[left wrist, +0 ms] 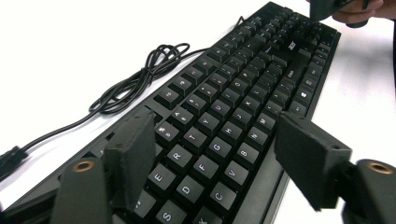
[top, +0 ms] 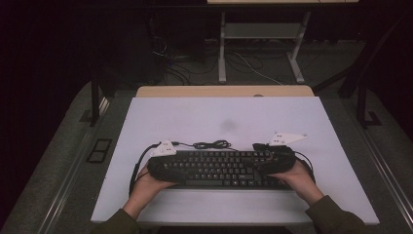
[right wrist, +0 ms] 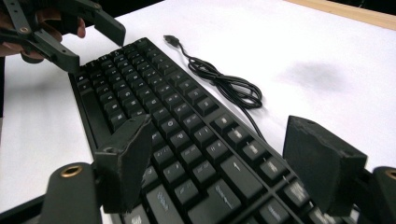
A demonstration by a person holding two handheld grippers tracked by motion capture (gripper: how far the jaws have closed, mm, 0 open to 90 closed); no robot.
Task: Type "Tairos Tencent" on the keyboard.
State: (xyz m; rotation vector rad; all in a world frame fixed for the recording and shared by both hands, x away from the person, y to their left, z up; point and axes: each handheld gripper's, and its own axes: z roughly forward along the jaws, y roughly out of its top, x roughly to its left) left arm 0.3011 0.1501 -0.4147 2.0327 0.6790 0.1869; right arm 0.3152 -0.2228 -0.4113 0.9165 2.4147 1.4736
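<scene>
Two hands low in the high view bring the left claw (top: 163,165) and right claw (top: 277,163), both spread wide, to the ends of the keyboard (top: 219,168) at lower centre of the table (top: 272,117). Closing unevenly could skew it. Gripper views show its coiled cable (left wrist: 140,81) behind it.

Each hand wears a dark olive sleeve (top: 331,214) ending at the wrist. The left gripper (left wrist: 219,154) and right gripper (right wrist: 224,158) are matt black, with blocky, rough-faced pads (left wrist: 310,161) at the fingertips. Behind the fingers (right wrist: 126,161), each arm carries a brass-coloured threaded insert (left wrist: 84,165). A pale grey three-cornered plate (top: 287,138) tops each gripper, and a black cable (top: 136,165) trails behind.
</scene>
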